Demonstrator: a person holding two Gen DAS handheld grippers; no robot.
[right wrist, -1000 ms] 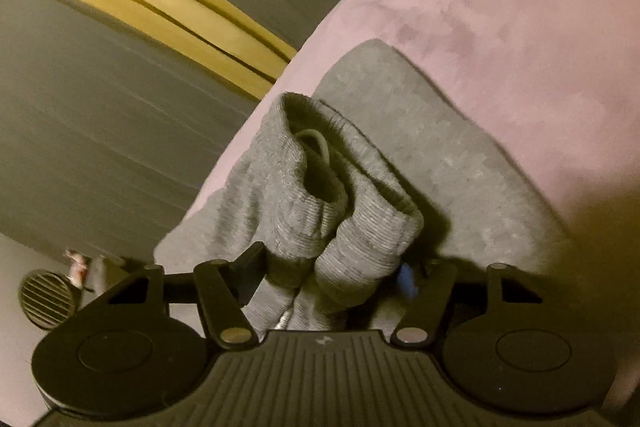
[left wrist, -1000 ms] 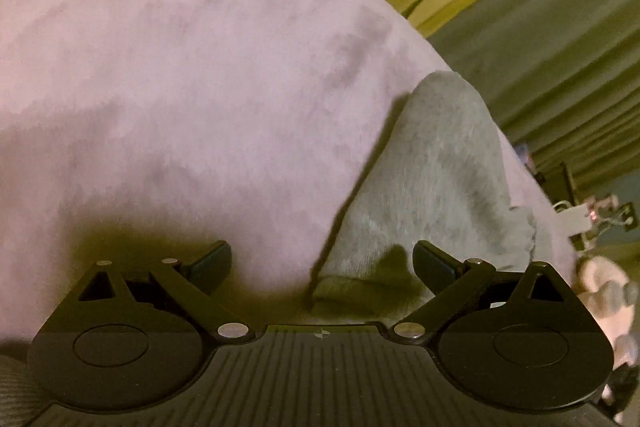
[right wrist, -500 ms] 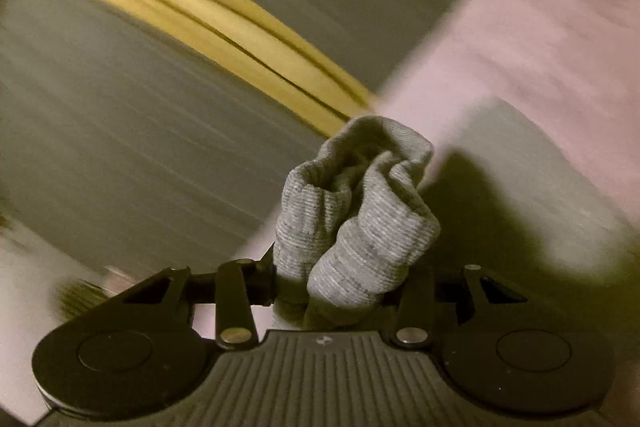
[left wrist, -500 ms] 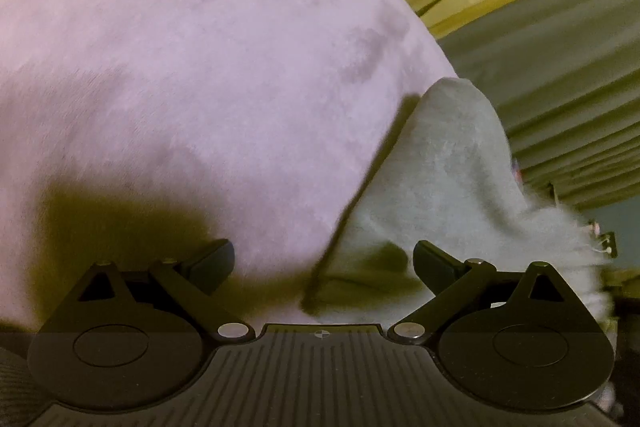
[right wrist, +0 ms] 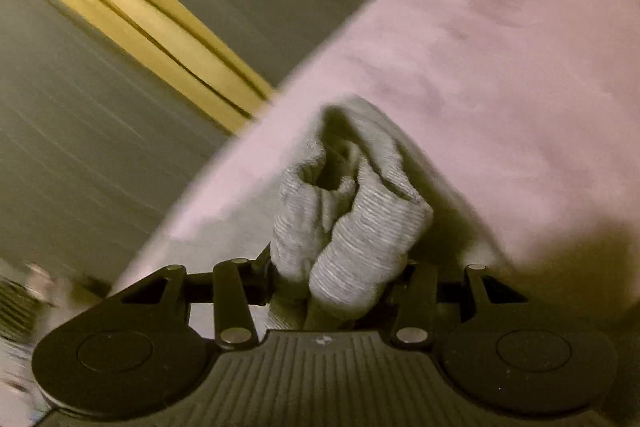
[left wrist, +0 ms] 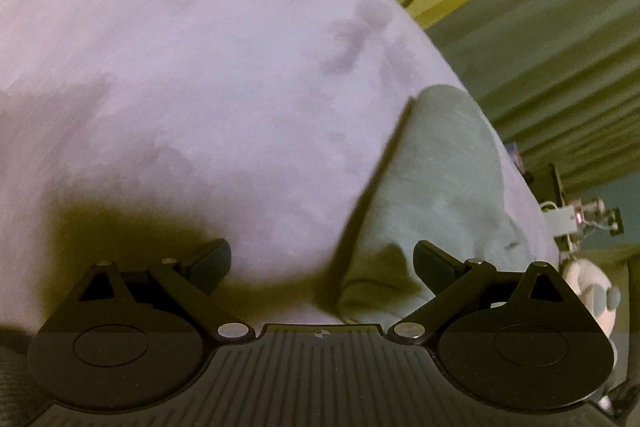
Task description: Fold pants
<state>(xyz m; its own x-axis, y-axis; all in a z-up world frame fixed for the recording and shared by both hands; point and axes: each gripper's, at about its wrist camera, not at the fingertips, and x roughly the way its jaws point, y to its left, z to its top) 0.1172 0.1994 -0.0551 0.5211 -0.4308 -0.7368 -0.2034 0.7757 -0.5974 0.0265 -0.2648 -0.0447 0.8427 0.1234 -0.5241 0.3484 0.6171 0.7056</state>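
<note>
Right wrist view: my right tongs (right wrist: 338, 273) are clamped on a bunched, ribbed fold of the grey pants (right wrist: 352, 211), the cloth wedged between both fingers; the jaws are easing open a touch, yet the fabric still fills the gap and the pads press on it. A second ago the fingers stood wide on either side of that same bunch, with the pants spread flat on the pink bedspread (right wrist: 500, 67) beyond it. Now the flat grey spread is gone from this view; only the pinched bundle shows, lifted off the cover, with its dark shadow on the pink behind it. The yellow curtain strip (right wrist: 140, 27) sits higher and further left than it did half a second ago, and the picture is smeared with motion. A pale soft thing, too blurred to name, shows at the top right edge.

Left wrist view: my left tongs (left wrist: 322, 263) stand wide open, nothing between the fingers, just as a second ago. The rest of the pants (left wrist: 440, 195) lies on the bedspread to the right, its near edge just inside my right finger (left wrist: 434, 261), untouched by the left one. Its far right end looked ragged and blurred half a second ago; now it lies smooth. Framing has barely shifted here.
</note>
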